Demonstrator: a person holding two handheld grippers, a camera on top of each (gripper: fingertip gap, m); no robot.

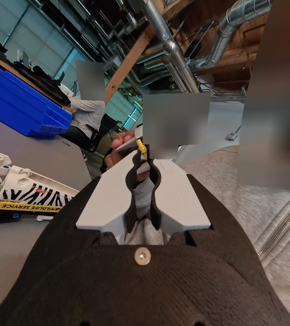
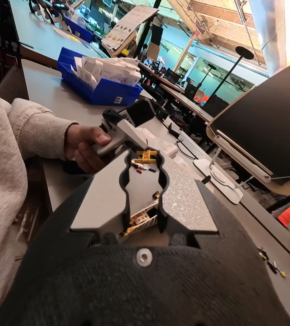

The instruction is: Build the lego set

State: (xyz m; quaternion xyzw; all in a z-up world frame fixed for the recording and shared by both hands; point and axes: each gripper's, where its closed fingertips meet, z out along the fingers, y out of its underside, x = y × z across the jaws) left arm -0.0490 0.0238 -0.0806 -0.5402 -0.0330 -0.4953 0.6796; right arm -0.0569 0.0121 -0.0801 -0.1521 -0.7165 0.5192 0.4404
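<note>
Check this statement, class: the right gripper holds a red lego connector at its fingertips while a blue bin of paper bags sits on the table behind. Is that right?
One error: the lego connector is yellow, as the right wrist view shows. The right gripper does hold it, with the blue bin of paper bags behind.

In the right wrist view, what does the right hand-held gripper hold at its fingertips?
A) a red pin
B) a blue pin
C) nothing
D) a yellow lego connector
D: the yellow lego connector sits pinched at the tips of the right hand-held gripper, while small red and blue pieces lie on the table beyond.
</note>
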